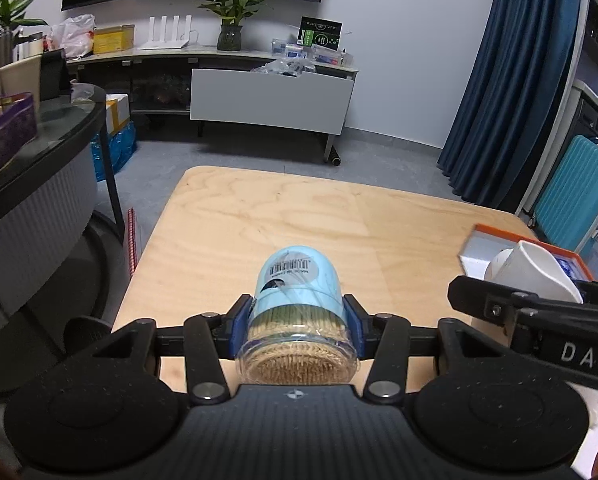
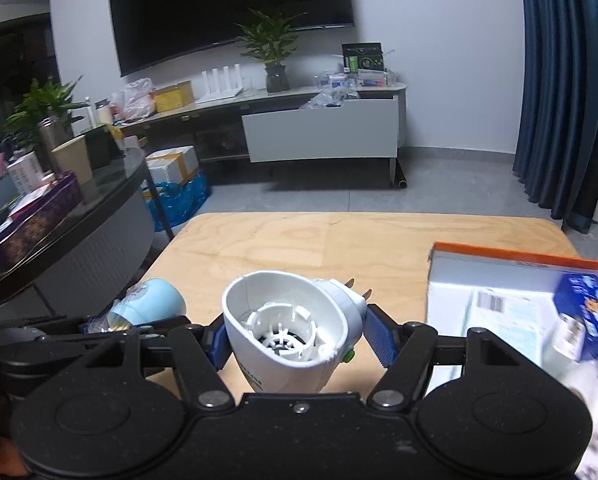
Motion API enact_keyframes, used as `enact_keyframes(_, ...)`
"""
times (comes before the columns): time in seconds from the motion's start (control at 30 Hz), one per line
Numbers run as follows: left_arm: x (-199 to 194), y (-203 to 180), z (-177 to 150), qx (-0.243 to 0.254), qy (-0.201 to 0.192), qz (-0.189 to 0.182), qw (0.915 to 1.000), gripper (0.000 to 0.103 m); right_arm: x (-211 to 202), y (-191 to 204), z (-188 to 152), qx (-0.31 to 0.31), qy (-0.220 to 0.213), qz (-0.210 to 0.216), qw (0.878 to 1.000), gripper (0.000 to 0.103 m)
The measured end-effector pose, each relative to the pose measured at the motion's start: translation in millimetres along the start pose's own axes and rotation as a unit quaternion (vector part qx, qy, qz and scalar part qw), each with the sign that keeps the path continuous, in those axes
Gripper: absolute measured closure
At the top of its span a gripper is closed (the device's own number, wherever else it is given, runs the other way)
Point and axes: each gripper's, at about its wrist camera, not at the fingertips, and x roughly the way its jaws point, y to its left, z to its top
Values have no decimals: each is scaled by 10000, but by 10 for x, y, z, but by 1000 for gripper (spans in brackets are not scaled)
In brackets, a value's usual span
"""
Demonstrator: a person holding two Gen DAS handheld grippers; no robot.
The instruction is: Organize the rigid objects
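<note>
You had both claws loaded over the wooden table [image 1: 283, 216], so the job here was carrying, not grabbing: best to keep each wrist level, travel low, and set one item down at a time. Left gripper [image 1: 297, 326] was clamped tight on the toothpick jar [image 1: 299, 312], blue pads pressing its clear body from both sides, pale blue cap pointing away from the claw, barcode sticker on the cap end. The jar sat square between the fingers, its toothpick-packed end toward the camera; the grip looked secure, though the clear plastic looked slick, so a sudden roll was better avoided. Right gripper [image 2: 299, 340] held the white plug-in device [image 2: 295, 324] between its jaws, hollow open end toward the camera, metal prongs sticking out the far side, small green button low near the right pad. The left pad touched the shell; the right pad looked close, but contact there was hard to confirm, so the hold seemed lopsided; it deserved a firmer squeeze before you swung it. Just right of that claw lay the orange-rimmed box [image 2: 519, 268], already holding a blue carton [image 2: 587, 308] and a pale packet with a barcode label; probably the drop spot. The toothpick jar showed just left of the right claw, both items off the tabletop.
</note>
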Motion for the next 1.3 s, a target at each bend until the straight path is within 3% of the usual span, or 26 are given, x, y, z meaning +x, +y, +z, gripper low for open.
enact_keyframes(0.33, -486, -314, -227, 126, -148, -179, 9997, 55, -734, -73, -294, -132, -218, -97, 9996, 23)
enact_keyframes(0.77, -695, -624, -455, 402, -256, -457, 9978, 57, -1276, -316, -579, -15, -452, -340, 9984, 23)
enact_keyframes(0.83, -710, -644, -475, 441, -276, -507, 9974, 69, -1311, -331, -605, -17, -471, -344, 9983, 23)
enact_keyframes(0.9, -729, -665, -513, 494, -279, -523, 9970, 72, -1329, -357, -629, 4, -468, -352, 9983, 23)
enact_keyframes(1.0, -616, -626, -571, 545, -288, -497, 9969, 72, -1326, -413, -686, 80, -439, -393, 9982, 23)
enact_keyframes(1.1, -415, -407, -693, 138, 11, -631, 9979, 72, -1344, -465, -759, 117, -408, -467, 9980, 23)
enact_keyframes(1.23, -413, -127, -847, -42, 65, -586, 9983, 72, -1399, -576, -829, 240, -402, -508, 9976, 23)
enact_keyframes(1.3, -473, -45, -860, -259, 129, -601, 9978, 59, -1400, -610, -832, 312, -425, -490, 9974, 23)
